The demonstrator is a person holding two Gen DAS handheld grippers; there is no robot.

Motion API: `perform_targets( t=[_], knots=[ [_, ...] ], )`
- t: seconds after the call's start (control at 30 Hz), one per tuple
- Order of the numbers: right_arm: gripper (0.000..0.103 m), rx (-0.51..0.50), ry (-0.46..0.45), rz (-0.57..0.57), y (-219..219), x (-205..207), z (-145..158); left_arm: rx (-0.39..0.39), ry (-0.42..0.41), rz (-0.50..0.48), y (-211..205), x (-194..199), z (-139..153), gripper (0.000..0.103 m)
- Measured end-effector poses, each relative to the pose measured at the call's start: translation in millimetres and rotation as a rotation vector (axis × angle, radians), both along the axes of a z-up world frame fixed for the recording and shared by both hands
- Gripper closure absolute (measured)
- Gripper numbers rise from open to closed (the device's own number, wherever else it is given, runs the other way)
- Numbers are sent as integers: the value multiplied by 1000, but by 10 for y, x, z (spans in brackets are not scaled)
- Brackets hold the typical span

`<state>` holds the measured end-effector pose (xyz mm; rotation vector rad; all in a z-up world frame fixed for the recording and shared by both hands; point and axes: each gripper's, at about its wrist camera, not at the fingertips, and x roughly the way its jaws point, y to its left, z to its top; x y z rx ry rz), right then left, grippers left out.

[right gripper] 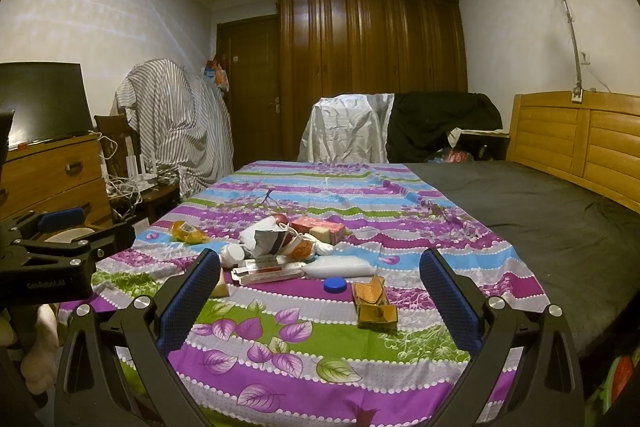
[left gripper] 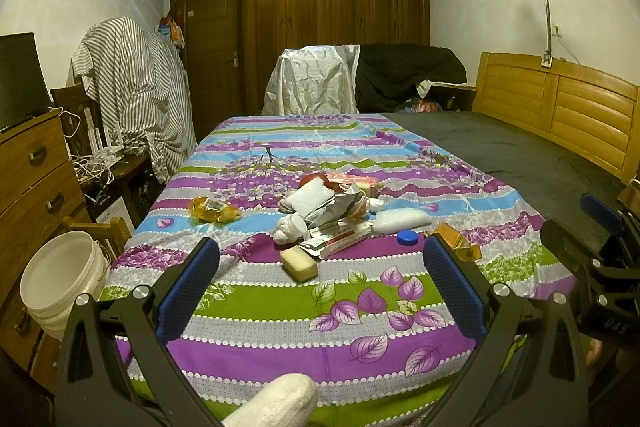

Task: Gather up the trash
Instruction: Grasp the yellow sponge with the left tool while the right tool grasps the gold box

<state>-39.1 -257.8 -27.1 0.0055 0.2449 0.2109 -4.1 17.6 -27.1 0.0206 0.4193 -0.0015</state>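
None of the trash looks collected yet, as far as these views show. From the left wrist, the left gripper (left gripper: 320, 283) hangs over the near end of the bed (left gripper: 520, 163) with its fingers (left gripper: 192, 287) spread wide and nothing between them. Ahead, on the patterned sheet (left gripper: 280, 331), lies the trash pile (left gripper: 332, 211): crumpled wrappers, a flat carton, a pale soap-like bar (left gripper: 299, 264) closest to the near edge, a blue cap (left gripper: 407, 237), an orange snack bag (left gripper: 213, 209) toward the left edge, and a flattened golden box (left gripper: 458, 245) toward the right. A white bucket (left gripper: 64, 279) stands off the bed's near left corner; I judge it the likely bin, and it appears empty.

From the right wrist, the right gripper (right gripper: 320, 287) is likewise wide open and holds nothing, poised above the near edge. That golden box (right gripper: 374, 303) sits nearest to it, with the blue cap (right gripper: 335, 285) just beyond and the pile (right gripper: 280, 247) farther toward the middle. Everything remains to be picked up, so the task seems to stand at its very start
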Motion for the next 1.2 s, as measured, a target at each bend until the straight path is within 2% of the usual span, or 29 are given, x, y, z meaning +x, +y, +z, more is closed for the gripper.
perform_targets(
  t=[0.3,0.4,0.5,0.63,0.7,0.9,1.07,1.2],
  knots=[
    [4,-2,42,9,34,65,-120,-14,61,12,117,122,-117,5],
    [4,0,75,7,-2,162,-195,-43,164,18,229,372,-278,5],
    [4,0,128,-2,-84,394,-292,-98,294,48,441,655,-573,5],
    [4,2,211,-3,-182,696,-503,-115,405,69,581,988,-889,5],
    [4,12,260,3,-249,876,-646,-154,466,64,632,1166,-1015,5],
    [4,26,387,23,-361,1491,-1012,-163,499,66,559,1551,-1154,5],
    [4,9,470,27,-315,2024,-1191,-158,529,66,448,1827,-1262,5],
    [4,-32,541,4,-253,2465,-1289,-141,558,102,440,2040,-1372,5]
  ],
)
